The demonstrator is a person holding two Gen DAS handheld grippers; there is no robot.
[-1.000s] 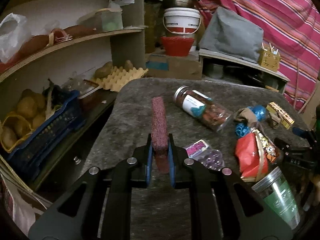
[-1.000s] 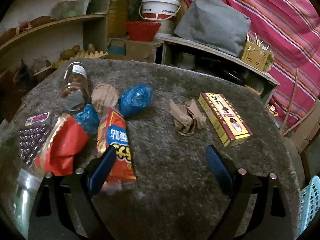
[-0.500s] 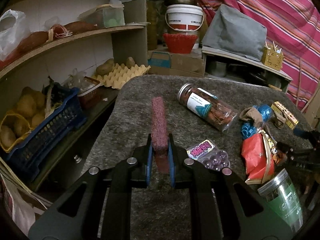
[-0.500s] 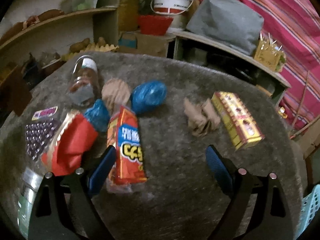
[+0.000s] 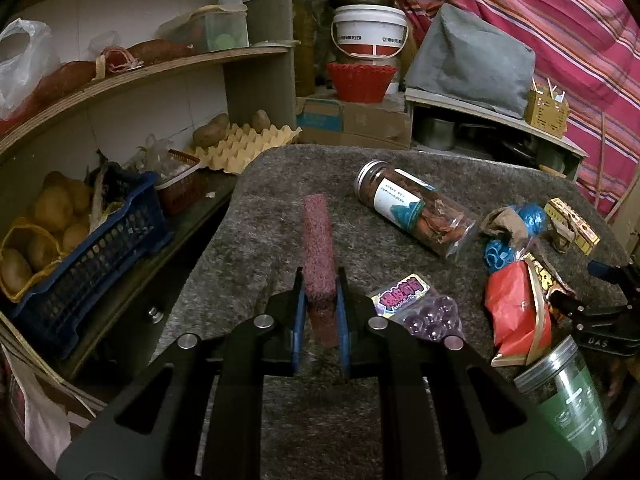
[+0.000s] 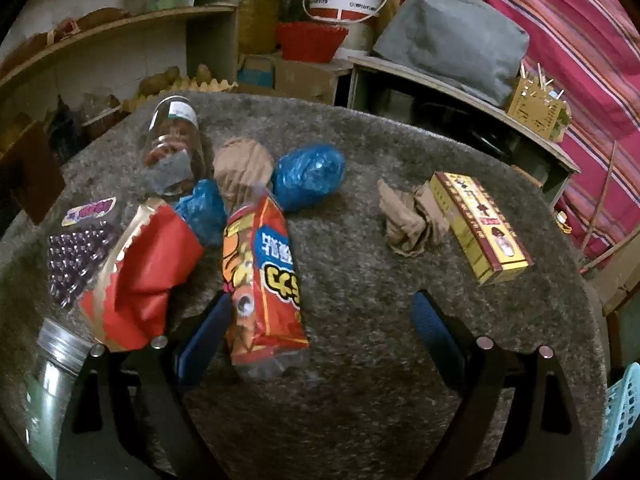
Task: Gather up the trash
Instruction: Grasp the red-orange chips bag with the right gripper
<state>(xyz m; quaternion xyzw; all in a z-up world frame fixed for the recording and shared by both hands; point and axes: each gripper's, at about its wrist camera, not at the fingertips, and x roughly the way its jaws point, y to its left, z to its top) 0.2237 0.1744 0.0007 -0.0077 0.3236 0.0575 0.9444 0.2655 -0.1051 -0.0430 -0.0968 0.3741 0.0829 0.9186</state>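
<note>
1. Two tools in play: the left tool (image 5: 319, 296) has its blue pads pinched tight on the near end of a maroon scouring pad (image 5: 317, 252), which stands on edge and points away over the grey-carpeted counter (image 5: 280, 184).
2. Right tool (image 6: 320, 332) gapes wide and grips nothing; its left pad sits just beside an orange snack bag (image 6: 262, 276), the right pad well clear.
3. Touching that bag on its left, a torn red wrapper (image 6: 140, 272); beyond them two blue plastic wads (image 6: 308, 174) and a crumpled brown paper ball (image 6: 240, 164).
4. Further right, another crumpled brown paper (image 6: 412, 220) leans against a yellow carton (image 6: 480, 226).
5. A clear jar (image 5: 416, 208) lies on its side past the pad; a purple bead packet (image 5: 416, 308) sits near the left tool.
</note>
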